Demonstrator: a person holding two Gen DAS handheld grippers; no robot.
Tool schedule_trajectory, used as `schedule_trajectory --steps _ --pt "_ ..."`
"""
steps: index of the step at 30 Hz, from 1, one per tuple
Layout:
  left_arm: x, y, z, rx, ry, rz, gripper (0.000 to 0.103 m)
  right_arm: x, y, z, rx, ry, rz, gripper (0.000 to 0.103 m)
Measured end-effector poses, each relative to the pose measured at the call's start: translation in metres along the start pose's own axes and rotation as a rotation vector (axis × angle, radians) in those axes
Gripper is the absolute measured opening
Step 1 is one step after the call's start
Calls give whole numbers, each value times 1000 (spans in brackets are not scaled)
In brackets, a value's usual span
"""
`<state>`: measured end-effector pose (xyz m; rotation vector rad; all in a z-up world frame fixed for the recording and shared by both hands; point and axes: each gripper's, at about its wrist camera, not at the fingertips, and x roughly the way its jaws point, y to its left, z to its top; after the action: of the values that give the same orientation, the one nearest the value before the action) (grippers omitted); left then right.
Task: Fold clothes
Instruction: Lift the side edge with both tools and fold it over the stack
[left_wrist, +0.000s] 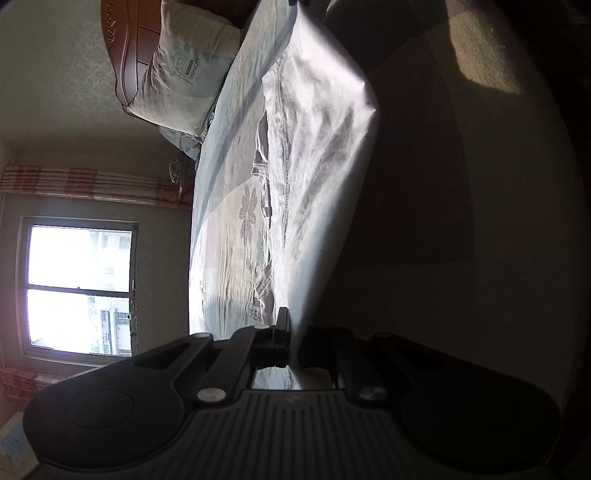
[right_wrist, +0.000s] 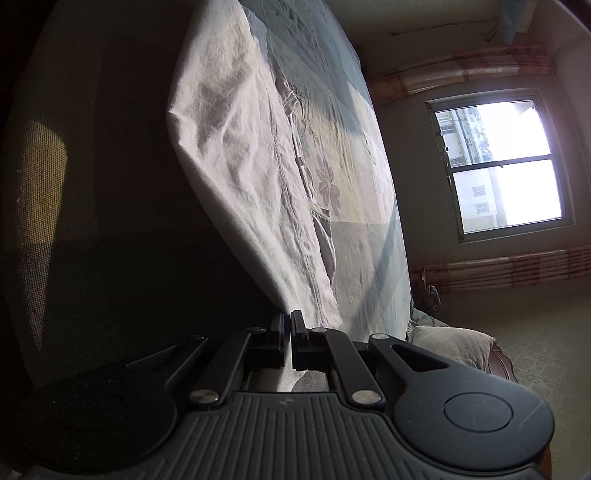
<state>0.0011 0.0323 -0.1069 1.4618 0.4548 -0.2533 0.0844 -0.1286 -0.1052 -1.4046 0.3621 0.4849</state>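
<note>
You had both ends pinched: the left gripper (left_wrist: 286, 325) and the right gripper (right_wrist: 288, 325) were each clamped tight on a corner of the white garment (left_wrist: 317, 140), which hung stretched between them, long axis hand-to-hand, above the bed sheet (left_wrist: 229, 229).

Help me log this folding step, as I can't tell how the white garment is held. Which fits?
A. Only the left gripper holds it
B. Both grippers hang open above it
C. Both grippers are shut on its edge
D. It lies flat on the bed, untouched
C: the left gripper and the right gripper are each shut on an edge of the white garment, which stretches up from them over the bed.
</note>
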Motion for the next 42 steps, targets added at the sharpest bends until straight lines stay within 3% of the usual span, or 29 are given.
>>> schedule_trajectory --steps 2,3,5,7,15,16,17,25,35,42 --pt "4 0 2 -11 3 -6 2 18 0 0 -14 10 -2 14" --pt "6 0 2 -15 4 -10 3 27 1 0 -19 14 -6 25" --pt "4 -1 0 -16 4 -16 3 42 3 0 -23 21 -16 38" --pt "7 2 -2 -16 3 -21 3 53 5 0 -2 27 -12 40" --pt "9 1 -5 -14 5 -31 4 89 9 5 42 44 -69 36" --pt "9 1 -5 -13 7 -30 4 94 7 6 52 50 -75 25" --pt "8 2 -6 -15 6 -25 3 98 3 7 63 55 -77 5" --pt "-7 12 -14 -42 0 -2 2 70 -32 8 89 17 -32 5" --pt "-40 -9 -29 -48 12 -57 2 30 -5 2 21 8 57 5" --pt "-57 -14 -32 -61 21 -115 2 21 6 -1 49 29 136 8"
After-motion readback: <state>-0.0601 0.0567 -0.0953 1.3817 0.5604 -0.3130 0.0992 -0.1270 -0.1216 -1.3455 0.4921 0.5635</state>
